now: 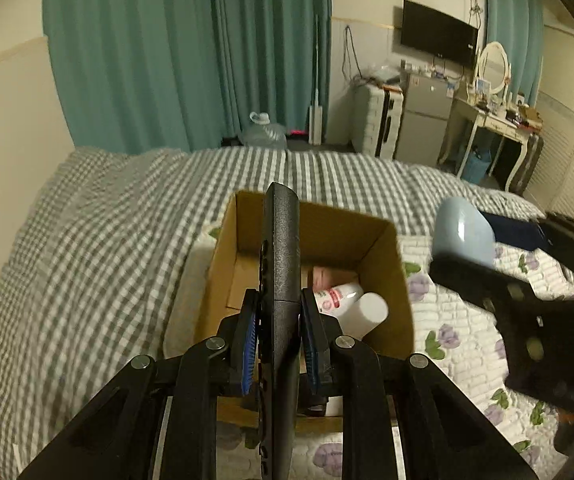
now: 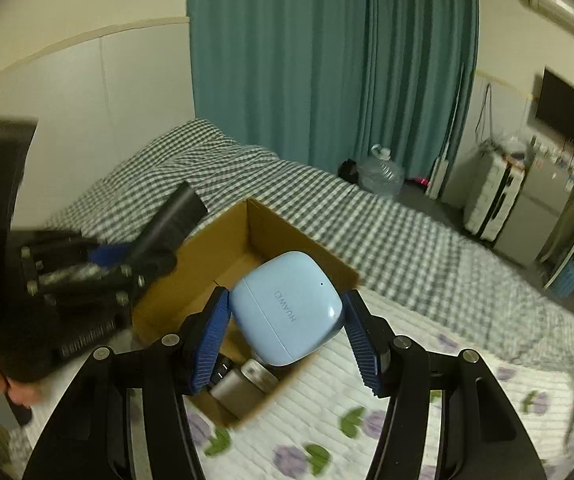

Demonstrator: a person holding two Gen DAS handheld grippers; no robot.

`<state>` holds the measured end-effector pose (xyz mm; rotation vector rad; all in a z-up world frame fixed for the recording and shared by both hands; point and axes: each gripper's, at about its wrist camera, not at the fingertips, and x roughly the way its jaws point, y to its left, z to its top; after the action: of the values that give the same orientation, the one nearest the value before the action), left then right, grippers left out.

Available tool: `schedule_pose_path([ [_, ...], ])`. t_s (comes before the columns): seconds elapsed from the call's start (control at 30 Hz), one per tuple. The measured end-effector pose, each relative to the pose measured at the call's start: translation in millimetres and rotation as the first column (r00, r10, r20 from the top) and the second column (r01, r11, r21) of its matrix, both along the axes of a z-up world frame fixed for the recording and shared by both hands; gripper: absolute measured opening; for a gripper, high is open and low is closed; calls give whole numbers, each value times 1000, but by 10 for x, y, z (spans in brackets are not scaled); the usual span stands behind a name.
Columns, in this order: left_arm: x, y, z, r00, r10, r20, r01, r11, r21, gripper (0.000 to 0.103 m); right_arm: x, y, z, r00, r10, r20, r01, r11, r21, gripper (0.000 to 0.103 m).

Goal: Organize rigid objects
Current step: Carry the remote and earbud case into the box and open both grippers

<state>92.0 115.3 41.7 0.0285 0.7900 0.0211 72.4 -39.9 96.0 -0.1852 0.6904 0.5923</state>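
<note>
My left gripper is shut on a long black remote control, held on edge above an open cardboard box on the bed. In the box lie white bottles. My right gripper is shut on a light blue earbud case and holds it over the box's near corner. The case also shows at the right of the left wrist view. The left gripper with the remote shows at the left of the right wrist view.
The box stands on a white floral quilt over a grey checked bedspread. A metal cylinder lies in the box. Green curtains, a water jug, a suitcase, a fridge and a dressing table stand beyond the bed.
</note>
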Motion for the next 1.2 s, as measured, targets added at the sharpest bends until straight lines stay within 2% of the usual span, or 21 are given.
schedule_pose_path([
  [0.33, 425, 23, -364, 997, -22, -68, 20, 999, -28, 20, 694, 190, -421, 992, -81, -94, 82, 997, 9, 57],
  [0.53, 531, 31, -487, 996, -35, -79, 32, 999, -38, 20, 845, 265, -614, 990, -79, -117, 80, 997, 4, 57],
  [0.73, 559, 0, -581, 995, -31, -90, 29, 999, -15, 20, 889, 337, -721, 992, -61, -108, 61, 998, -2, 58],
  [0.83, 547, -2, -576, 996, -19, -83, 19, 1000, -2, 22, 890, 291, -719, 991, -69, -117, 72, 997, 24, 59],
  [0.93, 510, -23, -512, 997, -19, -69, 19, 1000, 7, 23, 845, 190, -633, 991, -88, -100, 93, 995, 45, 64],
  [1.2, 231, -173, -95, 999, -32, -4, 32, 999, 34, 23, 522, -66, -216, 991, -126, -36, 128, 991, 45, 64],
])
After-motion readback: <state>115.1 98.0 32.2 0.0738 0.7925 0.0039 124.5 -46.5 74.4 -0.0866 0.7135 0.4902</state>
